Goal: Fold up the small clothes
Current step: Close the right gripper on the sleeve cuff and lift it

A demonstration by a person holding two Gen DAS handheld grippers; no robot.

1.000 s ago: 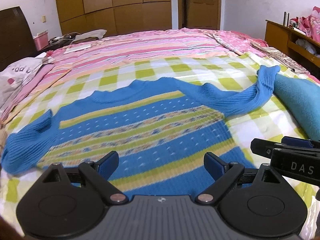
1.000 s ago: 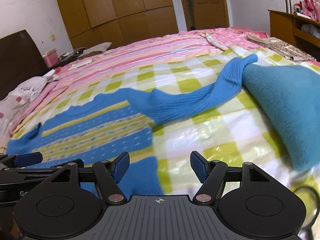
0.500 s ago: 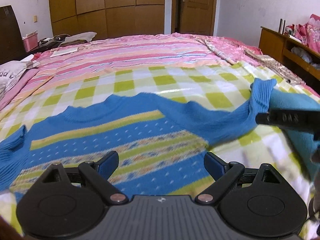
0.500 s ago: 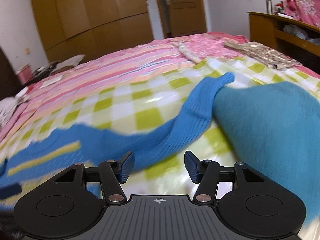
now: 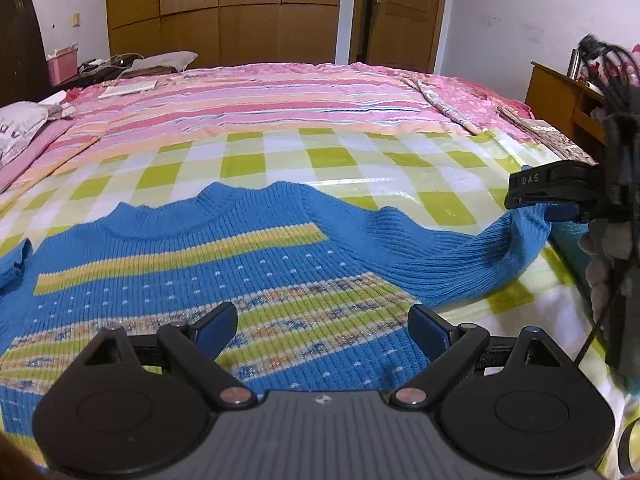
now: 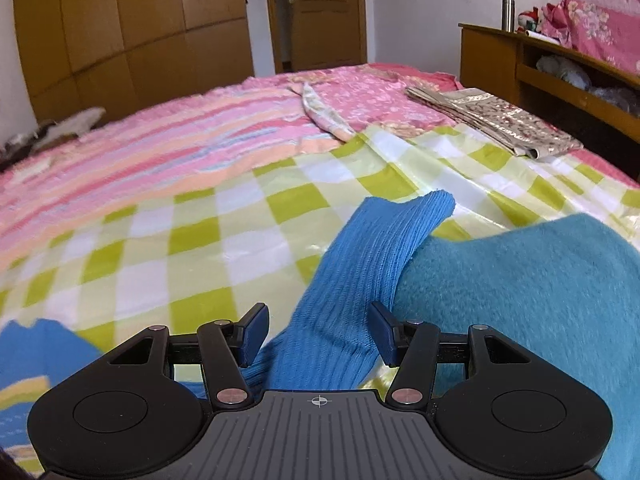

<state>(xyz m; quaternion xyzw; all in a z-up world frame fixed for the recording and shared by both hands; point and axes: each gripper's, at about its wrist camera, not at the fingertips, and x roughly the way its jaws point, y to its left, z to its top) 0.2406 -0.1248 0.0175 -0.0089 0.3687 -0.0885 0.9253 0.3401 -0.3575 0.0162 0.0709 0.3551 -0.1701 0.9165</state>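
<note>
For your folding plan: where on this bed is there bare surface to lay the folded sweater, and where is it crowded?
Free: the green-checked sheet beyond the blue sweater, up to the pink striped cover. Crowded: the right side, where the sweater's sleeve lies against a teal garment, between the closing jaws of the right gripper.

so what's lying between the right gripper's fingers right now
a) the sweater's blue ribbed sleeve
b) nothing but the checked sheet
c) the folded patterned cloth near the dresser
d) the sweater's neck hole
a: in the right wrist view the blue ribbed sleeve runs up between the fingers of the right gripper, whose jaws are closing but whose pads do not yet press on it; the sleeve's end rests against the teal cloth.
</note>
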